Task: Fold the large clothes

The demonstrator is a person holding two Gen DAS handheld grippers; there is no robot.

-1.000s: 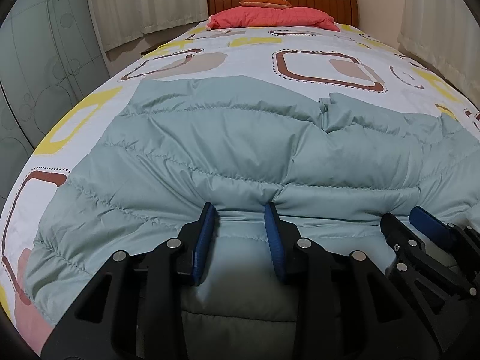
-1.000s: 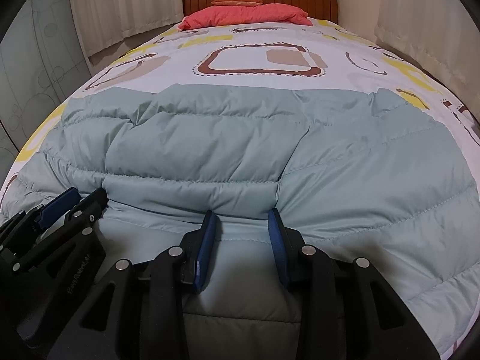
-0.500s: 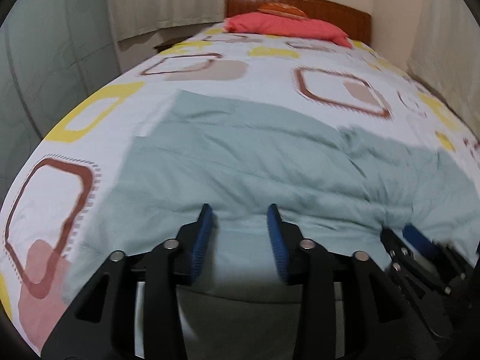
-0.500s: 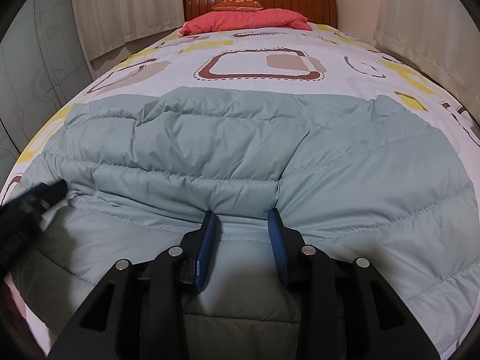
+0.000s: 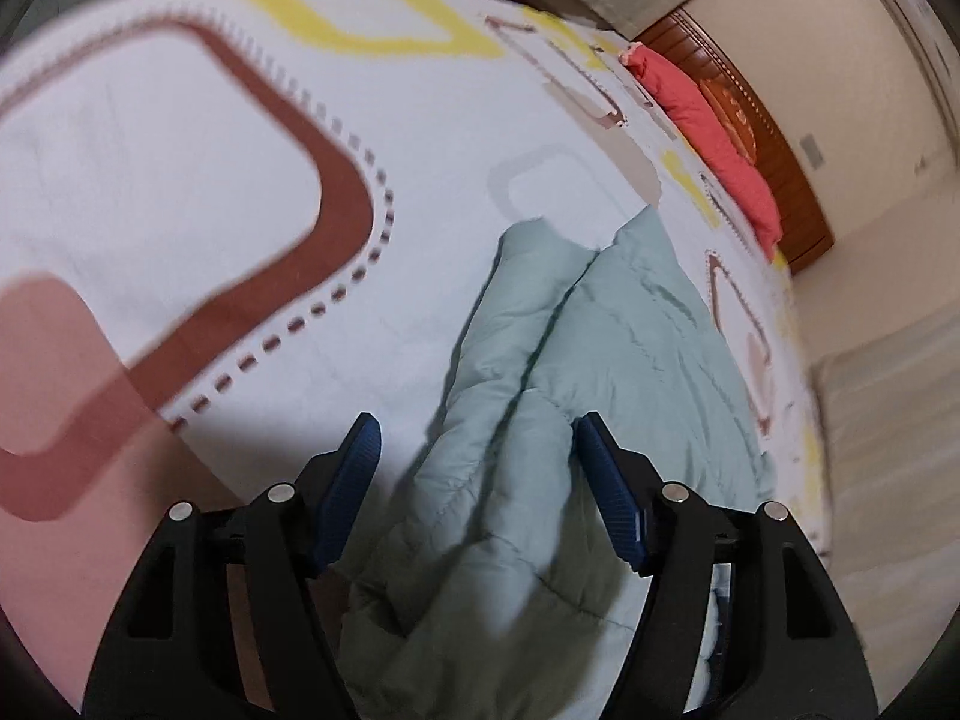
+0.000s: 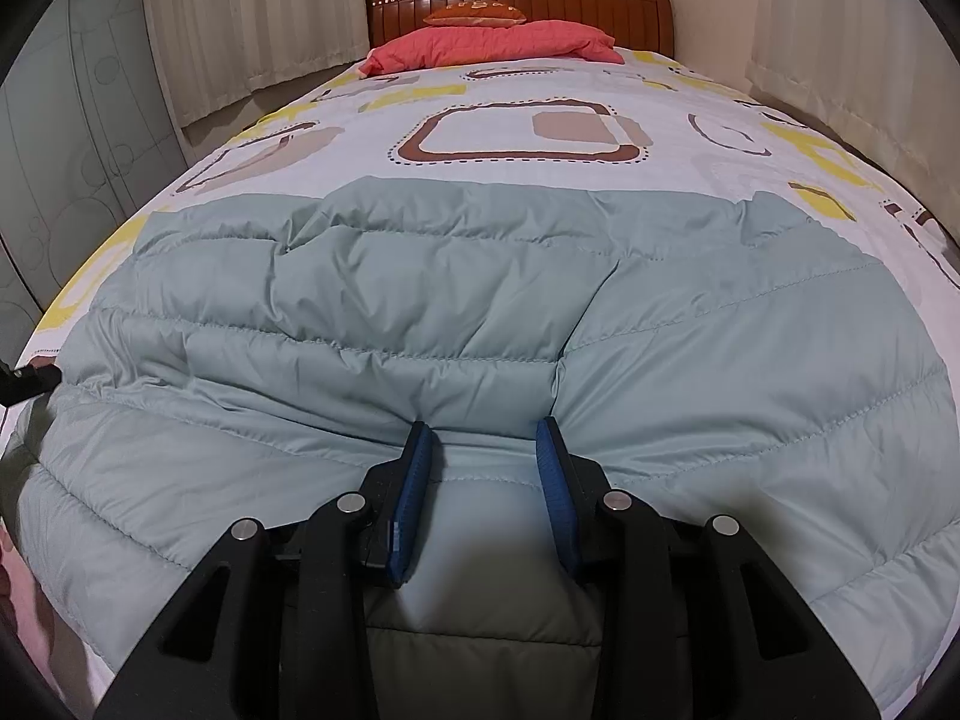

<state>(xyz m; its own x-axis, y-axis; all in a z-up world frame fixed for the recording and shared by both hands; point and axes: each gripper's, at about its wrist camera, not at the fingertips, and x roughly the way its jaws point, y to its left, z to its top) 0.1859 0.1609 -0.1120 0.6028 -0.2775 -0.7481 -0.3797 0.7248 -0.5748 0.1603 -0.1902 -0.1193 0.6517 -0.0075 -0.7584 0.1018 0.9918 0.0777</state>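
The pale green padded jacket (image 6: 480,312) lies spread across the bed (image 6: 528,90), and both grippers work at its near edge. The right gripper (image 6: 486,468) sits low on the cloth with its jaws partly closed, a ridge of the padded hem bunched between the blue pads (image 6: 414,486); they look to be pinching it, probably to pin that side in place while the other hand works. The left gripper (image 5: 474,480) is off at the jacket's left side, rolled over so the bed looks tilted in its view. Its jaws have just been opening and now stand wide. A fold of the jacket, likely a sleeve or side panel, runs up between them, brushing the right pad, but they do not squeeze it. That suggests a release or a fresh approach. Beyond it lies bare patterned sheet (image 5: 180,180), with a red pillow (image 6: 492,42) at the headboard.
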